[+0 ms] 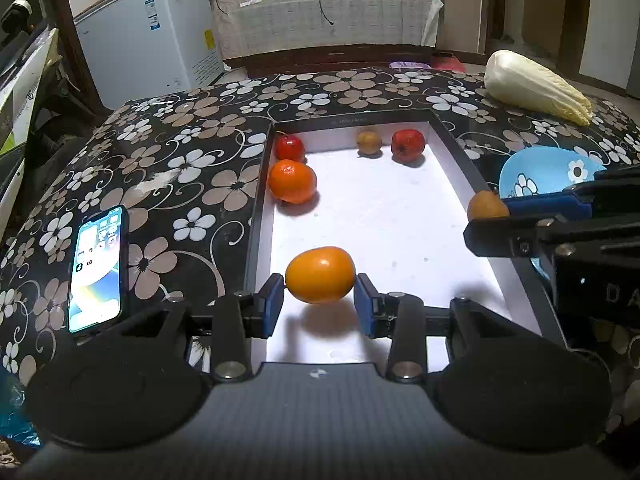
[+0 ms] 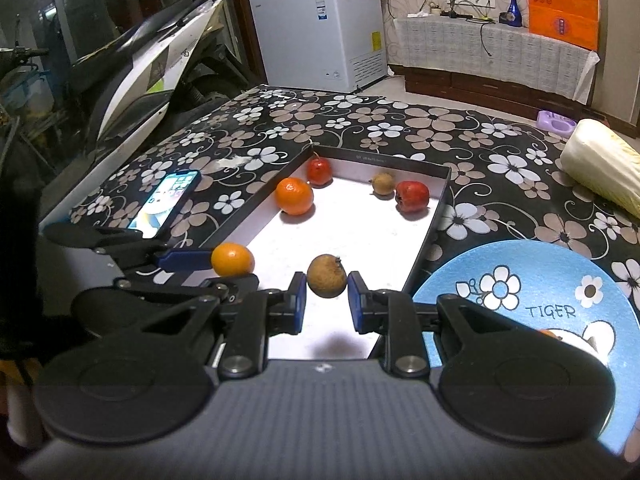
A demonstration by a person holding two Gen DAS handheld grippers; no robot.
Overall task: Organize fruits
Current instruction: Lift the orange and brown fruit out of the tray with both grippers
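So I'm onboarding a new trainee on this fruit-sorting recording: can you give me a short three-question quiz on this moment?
1. True or false: both tools hold a fruit above the tray.
2. Which fruit is in the left tool? A) red fruit B) smooth orange fruit C) cabbage
3. Fill in: the right tool holds a ____ fruit.

Key: 1 true; 2 B; 3 brown. Both fruits cast shadows on the tray floor, and the blue pads touch their sides.

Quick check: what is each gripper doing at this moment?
Left gripper: closed on the small orange fruit.
Right gripper: closed on the brown fruit.
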